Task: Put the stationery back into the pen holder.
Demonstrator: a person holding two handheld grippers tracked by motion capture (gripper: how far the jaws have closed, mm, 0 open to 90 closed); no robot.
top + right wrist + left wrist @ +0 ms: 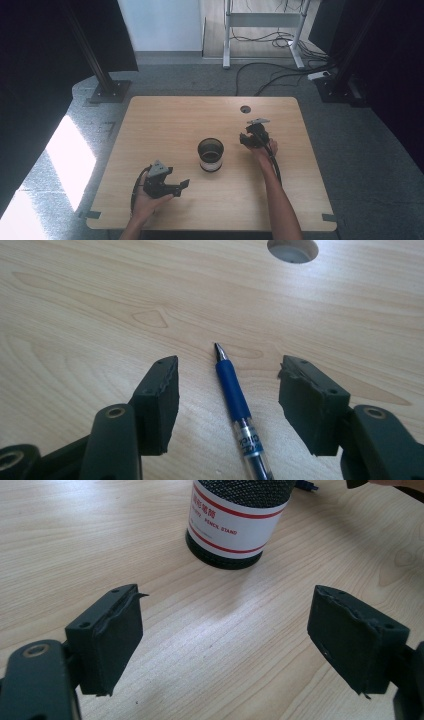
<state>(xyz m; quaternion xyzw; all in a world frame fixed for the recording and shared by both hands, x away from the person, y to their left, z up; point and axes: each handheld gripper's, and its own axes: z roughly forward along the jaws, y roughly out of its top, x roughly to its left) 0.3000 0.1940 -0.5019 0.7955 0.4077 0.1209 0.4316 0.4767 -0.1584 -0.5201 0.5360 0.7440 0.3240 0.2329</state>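
A blue pen [235, 405] lies flat on the tabletop [165, 125], tip pointing away, between the open jaws of the right gripper [227, 400], which do not touch it. The left gripper [225, 640] points at a black pencil stand [237, 520], its jaws apart and holding nothing.

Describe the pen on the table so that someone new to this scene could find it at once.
Start at the wooden table, then find the round hole in its top on the right half. Nearer the person than that hole, the pen lies flat between the open jaws of the right gripper, untouched. Its blue grip, metal tip and clear barrel set it apart from the black mesh pencil stand mid-table.
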